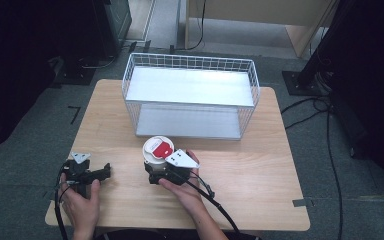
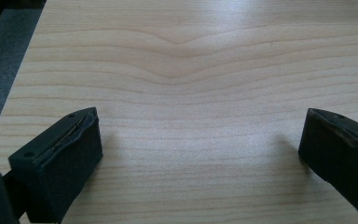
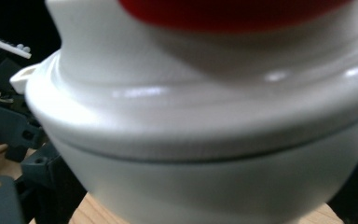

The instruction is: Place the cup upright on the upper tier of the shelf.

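Grey carpeted floor, dark equipment and cables around; a light wooden table (image 1: pixel 260 170) in the middle, with a white wire basket with a flat white shelf (image 1: pixel 190 95) at its far side.

We see the right gripper (image 1: pixel 156 172) up against a white round lidded container with a red patch on top (image 1: pixel 158 150), which sits on the table just ahead of those jaws and just short of the basket's front. In the right gripper view the container's white body (image 3: pixel 205 154) is very close, a lid seam runs across it, the red top (image 3: pixel 233 11) at the upper edge. Dark jaw parts show low at both sides of it, so the jaws look set around the body. We cannot tell whether they press on it or only bracket it.

The left gripper (image 1: pixel 97 174) rests low over bare wood, well to the left of the container, jaws wide apart and holding nothing; the left gripper view has plain table (image 2: pixel 182 93) between them.

Key relation: the container lies straight ahead of the right gripper, upright, axis vertical, no long side to line up with. The right hand (image 1: pixel 182 192) is far nearer than the left hand (image 1: pixel 80 205). The basket is straight beyond, so we judge any lift goes forward and up.

The container is glossy, smooth, curved; it may slip in the pads.
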`<state>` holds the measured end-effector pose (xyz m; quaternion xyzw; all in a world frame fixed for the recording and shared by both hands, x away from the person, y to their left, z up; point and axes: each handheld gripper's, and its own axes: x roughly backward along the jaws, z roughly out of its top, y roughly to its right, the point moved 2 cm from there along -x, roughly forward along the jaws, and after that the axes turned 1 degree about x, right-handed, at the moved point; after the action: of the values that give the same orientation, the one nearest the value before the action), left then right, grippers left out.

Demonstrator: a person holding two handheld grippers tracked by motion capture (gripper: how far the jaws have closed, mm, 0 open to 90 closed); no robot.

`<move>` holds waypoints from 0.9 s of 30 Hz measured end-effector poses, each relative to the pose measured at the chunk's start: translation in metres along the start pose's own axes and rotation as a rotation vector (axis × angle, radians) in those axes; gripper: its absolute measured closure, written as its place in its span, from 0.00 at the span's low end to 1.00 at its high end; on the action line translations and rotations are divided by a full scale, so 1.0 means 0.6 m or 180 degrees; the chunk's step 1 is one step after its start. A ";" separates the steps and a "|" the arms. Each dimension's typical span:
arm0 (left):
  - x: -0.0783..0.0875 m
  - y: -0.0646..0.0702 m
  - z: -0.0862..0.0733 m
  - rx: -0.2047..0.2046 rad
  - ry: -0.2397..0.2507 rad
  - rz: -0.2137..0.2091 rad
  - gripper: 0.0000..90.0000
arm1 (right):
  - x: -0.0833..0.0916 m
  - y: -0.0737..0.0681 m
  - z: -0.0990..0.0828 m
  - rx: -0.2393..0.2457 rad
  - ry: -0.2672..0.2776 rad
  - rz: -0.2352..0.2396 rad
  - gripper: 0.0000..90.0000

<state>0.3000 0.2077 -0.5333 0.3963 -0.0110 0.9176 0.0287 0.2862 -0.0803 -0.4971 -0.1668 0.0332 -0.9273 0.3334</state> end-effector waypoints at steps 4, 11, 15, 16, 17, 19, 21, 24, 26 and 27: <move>0.000 0.000 0.000 0.0000 0.0000 0.0000 0.00 | 0.000 0.001 0.000 -0.0026 0.0021 -0.0053 0.08; 0.000 0.000 0.000 0.0005 0.0003 0.0002 0.00 | 0.003 0.006 0.003 -0.0064 0.0108 -0.0143 0.12; 0.000 0.000 0.000 0.0005 0.0003 0.0002 0.00 | 0.006 0.005 0.004 -0.0039 0.0138 -0.0113 0.12; 0.000 0.000 0.000 0.0005 0.0003 0.0002 0.00 | 0.008 0.005 0.005 -0.0052 0.0174 -0.0093 0.12; 0.000 0.000 0.000 0.0000 0.0000 0.0000 0.00 | 0.008 0.005 0.005 -0.0052 0.0174 -0.0093 0.12; 0.000 0.000 0.000 0.0000 -0.0001 0.0000 0.00 | 0.010 0.005 0.008 -0.0054 0.0205 -0.0091 0.12; 0.000 0.000 0.000 0.0000 -0.0001 0.0001 0.00 | 0.011 0.004 0.009 -0.0053 0.0219 -0.0096 0.12; 0.000 0.000 0.000 0.0000 0.0000 0.0000 0.00 | 0.016 0.006 0.015 -0.0055 0.0261 -0.0106 0.12; 0.000 0.000 0.000 0.0000 -0.0001 0.0000 0.00 | 0.020 0.007 0.019 -0.0047 0.0297 -0.0108 0.13; 0.000 0.000 0.000 0.0002 0.0001 0.0001 0.00 | 0.024 0.009 0.025 -0.0045 0.0336 -0.0130 0.13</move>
<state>0.3000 0.2077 -0.5333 0.3962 -0.0107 0.9177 0.0284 0.2841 -0.0928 -0.4801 -0.1207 0.0539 -0.9412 0.3110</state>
